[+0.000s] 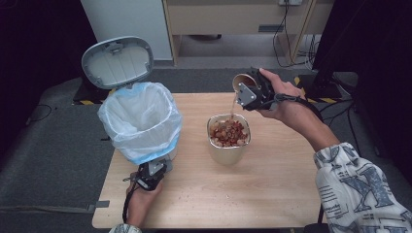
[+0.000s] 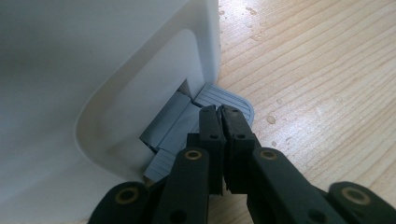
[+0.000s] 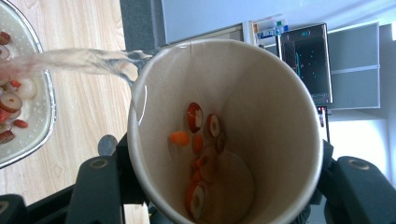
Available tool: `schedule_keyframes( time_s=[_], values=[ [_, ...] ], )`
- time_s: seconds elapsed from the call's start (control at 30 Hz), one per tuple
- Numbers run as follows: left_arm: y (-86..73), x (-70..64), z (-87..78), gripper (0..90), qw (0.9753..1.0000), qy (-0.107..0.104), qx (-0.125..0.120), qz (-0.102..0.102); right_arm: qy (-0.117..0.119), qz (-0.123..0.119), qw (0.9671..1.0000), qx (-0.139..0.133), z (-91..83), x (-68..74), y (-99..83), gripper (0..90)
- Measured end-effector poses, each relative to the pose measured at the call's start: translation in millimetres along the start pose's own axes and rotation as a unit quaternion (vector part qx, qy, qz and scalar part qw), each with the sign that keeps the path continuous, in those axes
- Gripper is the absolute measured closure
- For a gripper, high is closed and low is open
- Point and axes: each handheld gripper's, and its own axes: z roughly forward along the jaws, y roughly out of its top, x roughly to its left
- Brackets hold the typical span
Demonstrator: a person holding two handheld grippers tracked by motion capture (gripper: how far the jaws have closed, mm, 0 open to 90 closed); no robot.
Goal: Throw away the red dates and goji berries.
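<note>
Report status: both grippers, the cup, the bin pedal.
Left gripper shut, tips on bin pedal, lid up. Right gripper clamps tilted paper cup, liquid streaming into strainer bowl. Nothing in the way.

The high view is looking forward and down on the light wooden table (image 1: 272, 189) from above. The left gripper view is sitting close to the white bin's grey pedal (image 2: 229, 100). The right gripper view is peering into the tilted paper cup (image 3: 224, 130); each is sharing that table with the high view.
</note>
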Motion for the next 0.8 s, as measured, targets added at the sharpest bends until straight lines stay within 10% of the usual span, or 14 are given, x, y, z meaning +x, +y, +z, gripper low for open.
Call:
schedule_keyframes(
  time_s=[0.8],
  values=[
    [0.1,0.0,0.0,87.0,1.0000,0.000,0.000,0.001,-0.009,-0.016,0.9998,0.001,-1.8,-1.8,2.4,37.9]
  ],
)
